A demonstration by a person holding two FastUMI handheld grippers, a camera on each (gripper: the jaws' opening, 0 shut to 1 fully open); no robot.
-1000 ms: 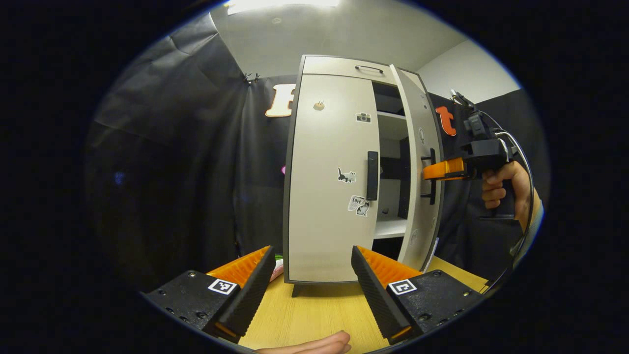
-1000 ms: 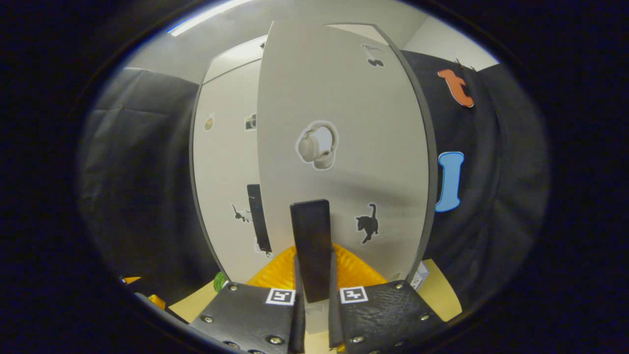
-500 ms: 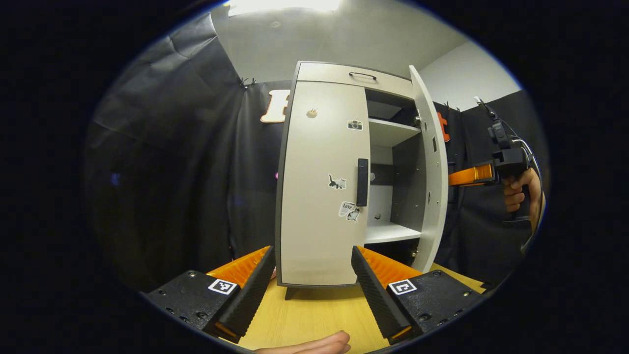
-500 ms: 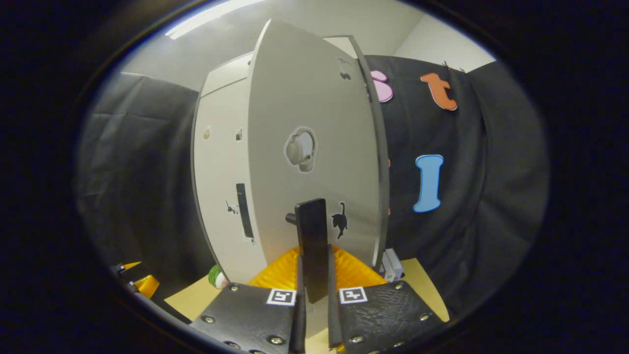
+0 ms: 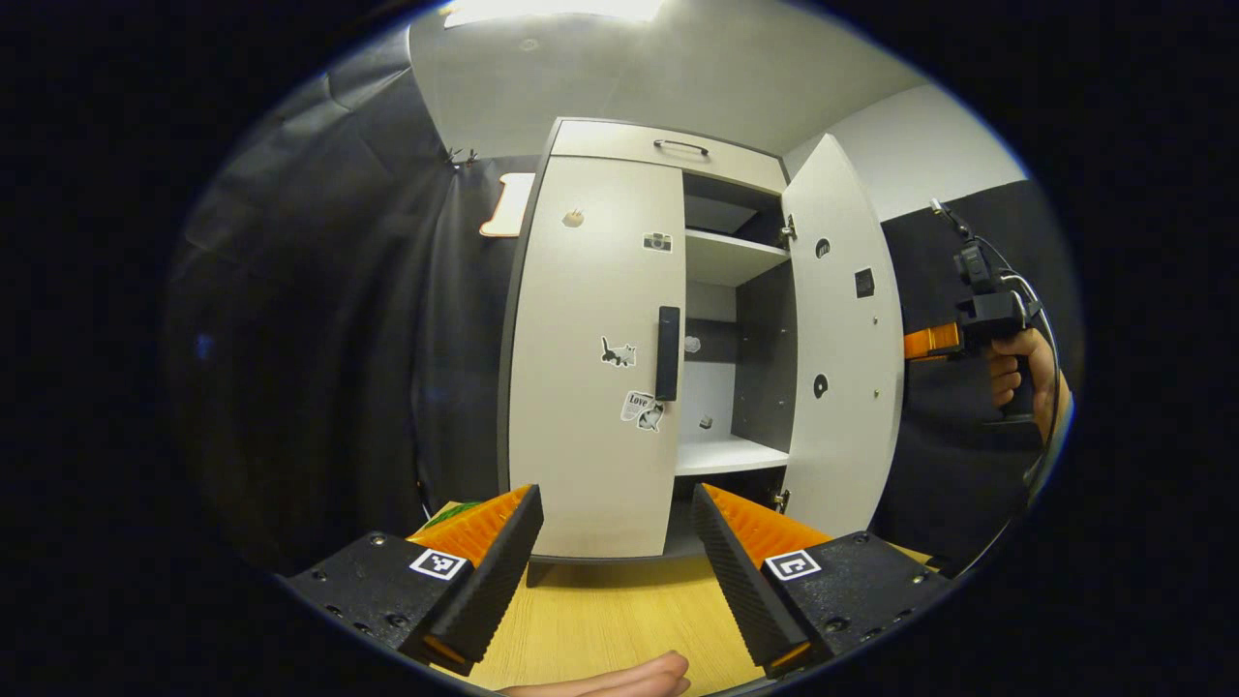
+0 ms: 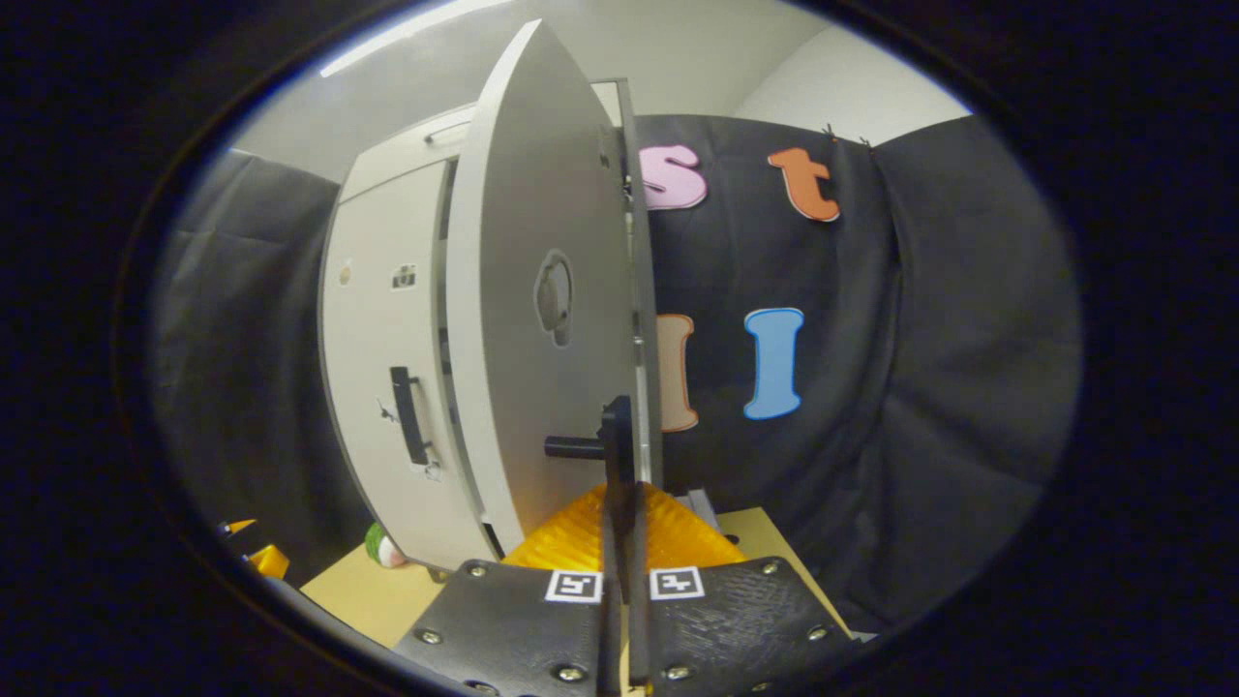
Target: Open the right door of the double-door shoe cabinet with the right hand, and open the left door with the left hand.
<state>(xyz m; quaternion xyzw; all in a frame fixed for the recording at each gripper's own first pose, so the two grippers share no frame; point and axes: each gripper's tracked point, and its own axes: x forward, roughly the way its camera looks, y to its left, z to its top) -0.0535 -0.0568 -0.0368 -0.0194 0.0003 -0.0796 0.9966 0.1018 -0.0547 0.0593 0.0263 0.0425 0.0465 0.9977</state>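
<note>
The pale grey shoe cabinet (image 5: 619, 145) stands on a wooden table. Its left door (image 5: 590, 358) is closed, with a black vertical handle (image 5: 667, 353). My left gripper (image 5: 615, 542) is open, low in front of that door and well short of the handle. The right door (image 5: 840, 348) is swung wide open. In the right gripper view that door (image 6: 523, 319) appears almost edge-on, and my right gripper (image 6: 619, 528) is shut on its black handle (image 6: 618, 450). From the left gripper view, the right gripper (image 5: 929, 341) sticks out past the door's edge, held by a hand (image 5: 1016, 373).
Inside the cabinet are white shelves (image 5: 726, 455) and a dark side panel. A small green and white object (image 6: 385, 547) lies on the tabletop (image 5: 619, 620) by the cabinet's left foot. A small white box (image 6: 702, 503) sits behind the open door. A thumb (image 5: 619, 678) shows at the bottom edge.
The right door has swung from slightly ajar to wide open, pulled by the right gripper moving outward to the right. The left gripper has stayed open in front of the left door.
</note>
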